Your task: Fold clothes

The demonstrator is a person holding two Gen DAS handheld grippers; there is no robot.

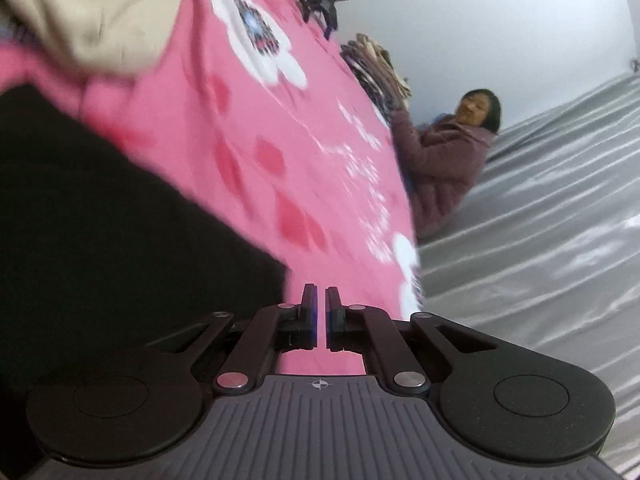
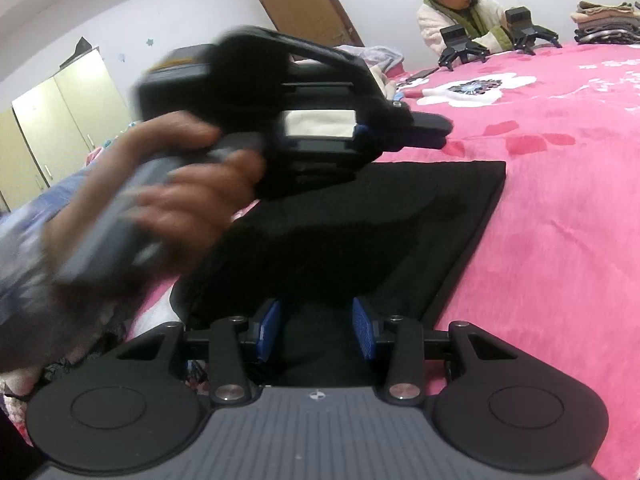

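Observation:
A black garment [image 2: 360, 232] lies folded flat on the pink flowered bedspread [image 2: 560, 208]. My right gripper [image 2: 316, 332] stands open at the garment's near edge, and black cloth lies between its blue pads [image 2: 362, 332] without being pinched. A hand carries my left gripper [image 2: 434, 130] above the garment's far part, blurred, with its jaws shut. In the left wrist view the left gripper [image 1: 321, 300] is shut on nothing, over the bedspread [image 1: 280, 140], and the black garment [image 1: 100, 240] fills the left side.
A beige garment [image 1: 92, 12] lies beyond the black one. A person in a purple coat [image 1: 444, 160] sits at the bed's edge by a stack of folded clothes [image 1: 380, 68]. Across the bed, another person [image 2: 460, 12] holds two grippers [image 2: 464, 50], next to folded clothes [image 2: 608, 20].

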